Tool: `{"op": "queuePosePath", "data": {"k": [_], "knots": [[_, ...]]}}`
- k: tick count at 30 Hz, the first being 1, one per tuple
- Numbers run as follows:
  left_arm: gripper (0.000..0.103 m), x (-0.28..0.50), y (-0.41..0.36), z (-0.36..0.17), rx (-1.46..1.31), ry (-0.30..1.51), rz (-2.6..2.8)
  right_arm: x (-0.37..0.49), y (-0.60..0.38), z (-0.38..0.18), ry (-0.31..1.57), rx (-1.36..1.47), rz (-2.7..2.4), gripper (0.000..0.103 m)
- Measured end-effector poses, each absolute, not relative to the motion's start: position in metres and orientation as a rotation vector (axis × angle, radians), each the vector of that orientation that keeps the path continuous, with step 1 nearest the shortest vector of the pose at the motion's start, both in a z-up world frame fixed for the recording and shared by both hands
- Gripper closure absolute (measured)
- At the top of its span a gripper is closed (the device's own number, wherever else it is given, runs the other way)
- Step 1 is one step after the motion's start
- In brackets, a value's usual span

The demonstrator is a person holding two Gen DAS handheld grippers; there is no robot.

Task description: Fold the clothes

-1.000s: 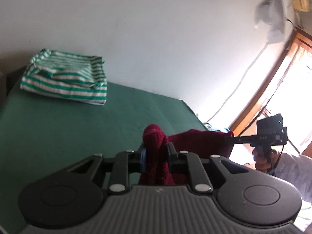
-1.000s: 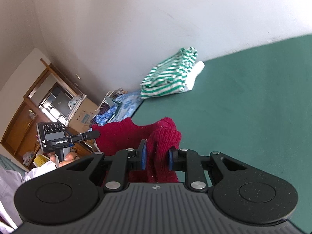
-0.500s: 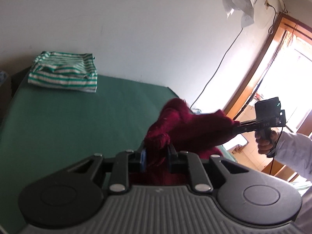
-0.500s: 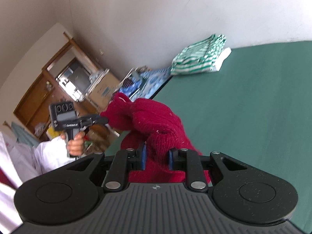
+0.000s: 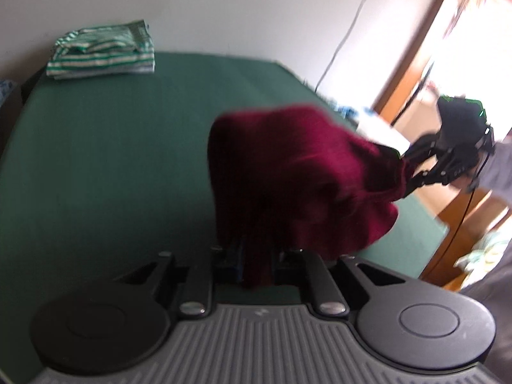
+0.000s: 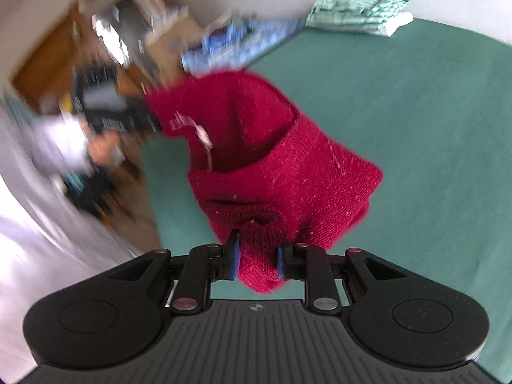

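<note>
Green cloth covers the table [image 5: 96, 166], and a white wall stands behind it. Up in the air above the table hangs a red knit sweater [image 6: 275, 160]. The left gripper [image 5: 256, 262] pinches one end of it tight. The right gripper [image 6: 257, 257] pinches the other end tight too. Far back by the wall sits a folded green striped shirt [image 5: 102, 52].
</note>
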State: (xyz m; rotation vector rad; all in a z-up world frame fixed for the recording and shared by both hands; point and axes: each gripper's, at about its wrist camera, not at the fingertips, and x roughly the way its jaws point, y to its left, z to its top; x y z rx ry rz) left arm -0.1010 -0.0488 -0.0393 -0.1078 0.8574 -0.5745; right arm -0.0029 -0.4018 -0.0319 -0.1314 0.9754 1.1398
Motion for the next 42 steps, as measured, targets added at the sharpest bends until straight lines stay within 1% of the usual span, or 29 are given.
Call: {"op": "queuePosePath", "data": {"k": [1,5,10,12,15,17,18,20,22,24,25,26,27,28,30,33,34,38,39,41,42], "knots": [[0.094,-0.102,-0.053,-0.045,-0.087,0.871,-0.571,-0.006,-0.396,-0.037,0.974,-0.18,1.133,0.08],[0.094,-0.109,-0.043,-0.031,0.0,0.857,-0.52,-0.013,-0.378,-0.049,0.924,-0.324,1.089,0.079],[0.094,-0.119,-0.029,-0.01,0.107,0.834,-0.454,-0.008,-0.384,-0.041,0.881,-0.316,1.058,0.075],[0.098,-0.12,-0.024,0.016,0.09,0.75,-0.453,-0.009,-0.383,-0.038,0.87,-0.323,1.052,0.075],[0.096,-0.117,-0.034,0.055,0.058,0.597,-0.543,-0.018,-0.38,-0.038,0.859,-0.357,1.044,0.074],[0.082,-0.111,-0.061,0.051,0.108,0.597,-0.646,-0.023,-0.378,-0.039,0.865,-0.388,1.037,0.072],[0.071,-0.107,-0.075,0.047,0.135,0.6,-0.698,-0.024,-0.377,-0.038,0.87,-0.399,1.031,0.07],[0.071,-0.102,-0.095,0.022,0.214,0.666,-0.743,-0.03,-0.378,-0.032,0.873,-0.404,1.017,0.064],[0.072,-0.097,-0.108,-0.006,0.284,0.742,-0.771,-0.039,-0.382,-0.022,0.846,-0.397,0.992,0.063],[0.072,-0.09,-0.106,-0.024,0.285,0.78,-0.763,-0.051,-0.385,-0.01,0.796,-0.384,0.969,0.061],[0.072,-0.087,-0.104,-0.033,0.282,0.796,-0.758,-0.059,-0.383,-0.004,0.756,-0.381,0.969,0.059],[0.072,-0.084,-0.105,-0.036,0.273,0.803,-0.753,-0.067,-0.381,0.0,0.715,-0.383,0.968,0.057],[0.072,-0.081,-0.104,-0.039,0.261,0.806,-0.753,-0.075,-0.373,0.0,0.672,-0.404,0.961,0.049],[0.072,-0.079,-0.101,-0.04,0.253,0.804,-0.756,-0.082,-0.365,-0.002,0.631,-0.431,0.954,0.045],[0.072,-0.078,-0.1,-0.04,0.264,0.799,-0.761,-0.091,-0.344,-0.019,0.566,-0.535,0.932,0.045],[0.072,-0.078,-0.101,-0.042,0.306,0.795,-0.777,-0.103,-0.312,-0.044,0.468,-0.688,0.889,0.052],[0.072,-0.078,-0.101,-0.042,0.317,0.795,-0.782,-0.103,-0.305,-0.054,0.441,-0.732,0.854,0.057],[0.071,-0.082,-0.106,-0.038,0.365,0.782,-0.794,-0.089,-0.297,-0.065,0.395,-0.723,0.782,0.059],[0.071,-0.082,-0.107,-0.036,0.38,0.776,-0.794,-0.086,-0.296,-0.066,0.396,-0.722,0.767,0.061],[0.071,-0.091,-0.107,-0.031,0.421,0.76,-0.792,-0.081,-0.295,-0.066,0.426,-0.72,0.744,0.086],[0.071,-0.095,-0.107,-0.028,0.439,0.75,-0.792,-0.076,-0.297,-0.065,0.455,-0.694,0.749,0.092]]}}
